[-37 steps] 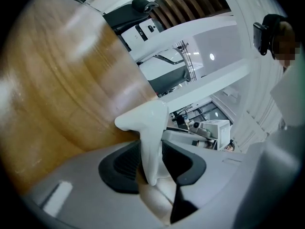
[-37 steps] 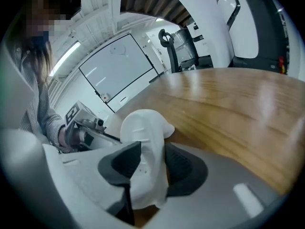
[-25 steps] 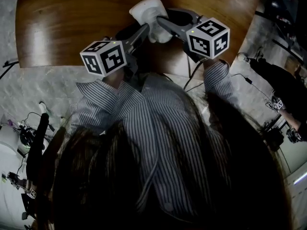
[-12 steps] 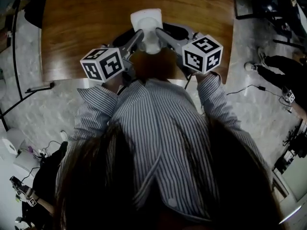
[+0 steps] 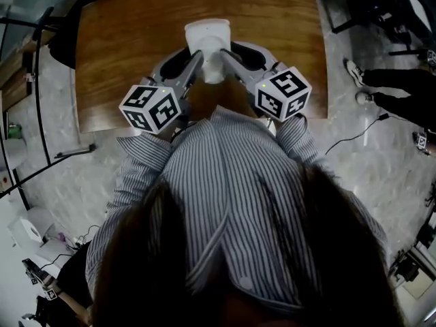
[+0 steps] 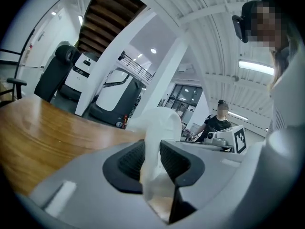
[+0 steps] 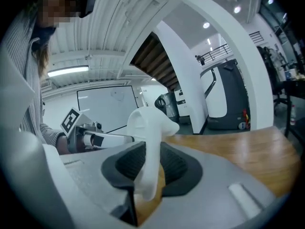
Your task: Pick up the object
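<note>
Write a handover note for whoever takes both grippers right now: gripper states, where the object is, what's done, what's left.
Left gripper: shut on the thin wall of the white object.
Right gripper: shut on the same object, from the other side.
Object: over the far middle of the wooden table, between the two grippers. I cannot tell whether it has left the tabletop.
Done: both grips are made.
Left: lift it clear, probably moving both grippers together.

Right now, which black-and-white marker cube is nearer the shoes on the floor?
The right gripper's black-and-white marker cube: the pale shoes stand on its side. The left gripper's cube is across the white object.
</note>
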Motion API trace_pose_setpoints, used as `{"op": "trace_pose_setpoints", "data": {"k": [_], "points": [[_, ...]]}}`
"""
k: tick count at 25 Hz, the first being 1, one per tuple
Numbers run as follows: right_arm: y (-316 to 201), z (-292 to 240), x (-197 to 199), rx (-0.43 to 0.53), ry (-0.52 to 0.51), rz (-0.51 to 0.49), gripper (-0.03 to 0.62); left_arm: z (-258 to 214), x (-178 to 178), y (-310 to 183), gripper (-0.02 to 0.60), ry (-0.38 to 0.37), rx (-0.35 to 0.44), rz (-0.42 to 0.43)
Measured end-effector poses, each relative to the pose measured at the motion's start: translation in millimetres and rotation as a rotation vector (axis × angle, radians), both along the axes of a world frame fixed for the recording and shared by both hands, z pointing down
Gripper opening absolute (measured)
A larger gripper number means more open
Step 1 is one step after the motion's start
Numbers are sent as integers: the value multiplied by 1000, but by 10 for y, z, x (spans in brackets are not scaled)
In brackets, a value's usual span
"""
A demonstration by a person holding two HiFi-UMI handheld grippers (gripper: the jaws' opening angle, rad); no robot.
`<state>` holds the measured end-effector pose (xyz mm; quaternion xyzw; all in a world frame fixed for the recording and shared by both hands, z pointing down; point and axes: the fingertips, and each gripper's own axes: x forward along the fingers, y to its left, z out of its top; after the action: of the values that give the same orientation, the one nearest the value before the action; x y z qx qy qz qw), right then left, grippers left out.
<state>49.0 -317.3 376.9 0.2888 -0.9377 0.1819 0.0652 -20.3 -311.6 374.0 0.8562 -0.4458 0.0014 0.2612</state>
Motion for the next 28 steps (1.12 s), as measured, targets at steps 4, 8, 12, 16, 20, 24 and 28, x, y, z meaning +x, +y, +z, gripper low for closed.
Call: {"op": "trace_pose_setpoints", "data": {"k": [4, 8, 12, 16, 20, 24, 28], "points": [[14, -4, 22, 17, 22, 5, 98, -2, 24, 14, 104, 6, 4, -4], [-2, -16, -19, 16, 40, -8, 98, -4, -12, 9, 104, 13, 1, -14], [-3, -5, -38, 14, 50, -12, 98, 2, -29, 14, 103, 6, 4, -22], [-24, -23, 1, 20, 54, -20, 98, -7, 11, -1, 103, 10, 4, -24], [-39, -24, -52, 17, 59, -20, 98, -4, -41, -16, 104, 15, -5, -24], [-58, 19, -83, 9, 64, -13, 98, 42, -72, -39, 104, 17, -18, -16], [-68, 47, -118, -4, 70, 2, 100, 77, -106, -59, 103, 24, -34, -3]]}}
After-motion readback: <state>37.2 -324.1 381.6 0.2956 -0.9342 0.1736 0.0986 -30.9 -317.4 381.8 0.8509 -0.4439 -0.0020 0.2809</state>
